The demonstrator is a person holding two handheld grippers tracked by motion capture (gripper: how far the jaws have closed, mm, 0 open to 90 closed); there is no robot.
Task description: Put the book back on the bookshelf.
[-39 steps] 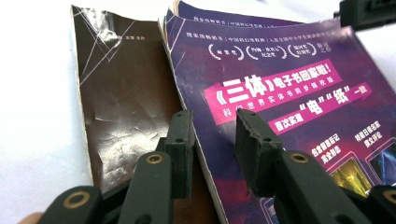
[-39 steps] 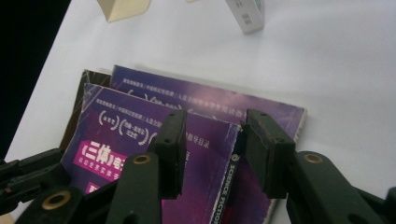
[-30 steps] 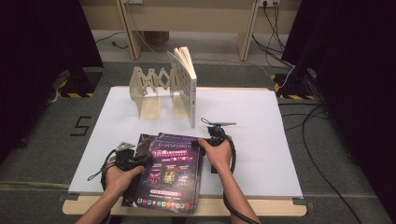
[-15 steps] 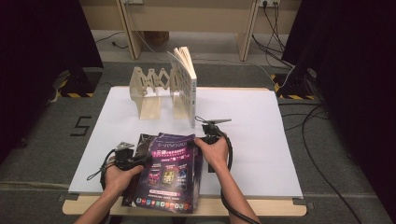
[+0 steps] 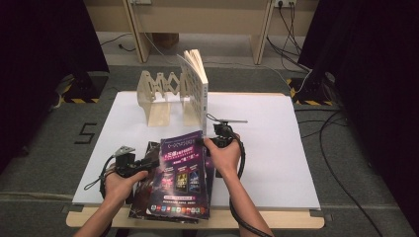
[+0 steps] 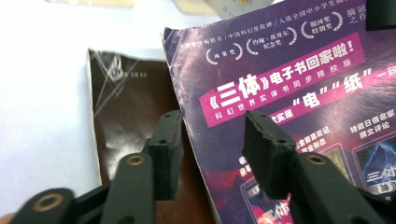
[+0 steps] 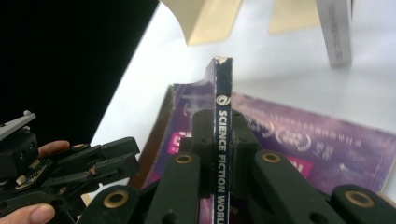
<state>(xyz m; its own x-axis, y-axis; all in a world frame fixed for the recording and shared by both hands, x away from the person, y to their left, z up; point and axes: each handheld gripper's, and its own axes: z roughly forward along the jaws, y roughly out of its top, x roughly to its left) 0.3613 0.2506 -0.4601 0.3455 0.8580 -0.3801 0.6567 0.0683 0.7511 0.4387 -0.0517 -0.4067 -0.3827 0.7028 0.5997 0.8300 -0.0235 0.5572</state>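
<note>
A purple magazine (image 5: 182,170) tops a small stack near the table's front edge, with its right side raised. My right gripper (image 5: 208,143) is shut on its spine. In the right gripper view the spine (image 7: 223,112) reads "SCIENCE FICTION WORLD" and stands upright between the closed pads of the right gripper (image 7: 222,135), whose jaws have just been closing. My left gripper (image 5: 148,163) is at the magazine's left edge. In the left gripper view the left gripper (image 6: 217,140) is open and its jaws have just been opening. The magazine's edge (image 6: 289,79) runs between the spread pads, untouched.
A dark book (image 6: 126,107) lies under the magazine, and another purple magazine (image 7: 327,144) lies flat below. A folding wooden rack (image 5: 160,94) stands at the back of the white board (image 5: 267,148), with a white book (image 5: 197,86) upright at its right end.
The right gripper has closed on the magazine's spine and lifted that side a little. The left gripper's jaws have spread apart; that hand stayed in place.
</note>
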